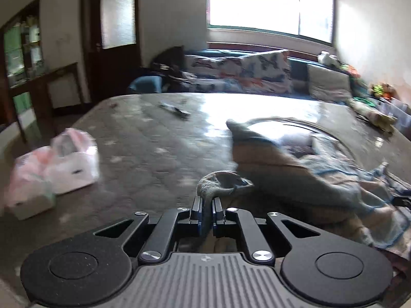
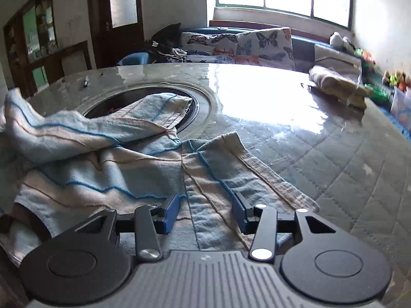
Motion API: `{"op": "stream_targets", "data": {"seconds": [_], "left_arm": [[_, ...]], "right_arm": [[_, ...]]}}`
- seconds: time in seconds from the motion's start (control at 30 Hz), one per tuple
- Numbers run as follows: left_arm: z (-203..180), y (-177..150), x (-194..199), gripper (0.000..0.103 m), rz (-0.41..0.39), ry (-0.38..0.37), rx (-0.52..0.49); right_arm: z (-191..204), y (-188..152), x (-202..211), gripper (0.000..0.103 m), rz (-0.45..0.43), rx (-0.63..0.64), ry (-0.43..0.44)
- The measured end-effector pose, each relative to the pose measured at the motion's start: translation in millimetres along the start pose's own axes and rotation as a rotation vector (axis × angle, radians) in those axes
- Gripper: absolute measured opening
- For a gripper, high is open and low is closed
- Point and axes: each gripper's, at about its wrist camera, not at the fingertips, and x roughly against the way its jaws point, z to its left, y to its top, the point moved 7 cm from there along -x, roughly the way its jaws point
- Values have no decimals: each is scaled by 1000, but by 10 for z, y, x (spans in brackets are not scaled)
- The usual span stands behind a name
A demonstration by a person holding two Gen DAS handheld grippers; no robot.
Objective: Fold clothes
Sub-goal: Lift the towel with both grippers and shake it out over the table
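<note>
The left claw [image 1: 207,211] is pressed together, pinching a bunched edge of the striped blue-and-cream garment [image 2: 108,169], which spreads ahead of and beneath the spread right claw [image 2: 206,214] across the quilted bench [image 2: 334,154], white bags [image 1: 59,164] lying far left

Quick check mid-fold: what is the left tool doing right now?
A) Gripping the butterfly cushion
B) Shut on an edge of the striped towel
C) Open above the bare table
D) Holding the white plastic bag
B: the left tool has its jaws pinched on a bunched edge of the striped towel.
</note>
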Motion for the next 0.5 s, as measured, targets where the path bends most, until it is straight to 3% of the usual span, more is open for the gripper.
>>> {"op": "stream_targets", "data": {"seconds": [0.17, 0.33, 0.5], "left_arm": [[409, -48, 123, 8, 4, 106, 29], [763, -289, 192, 8, 65, 173, 67], [900, -513, 111, 10, 149, 173, 82]], "right_arm": [[-52, -9, 16, 54, 17, 3, -78], [-119, -57, 65, 55, 32, -9, -122], [-154, -133, 144, 56, 35, -19, -136]]}}
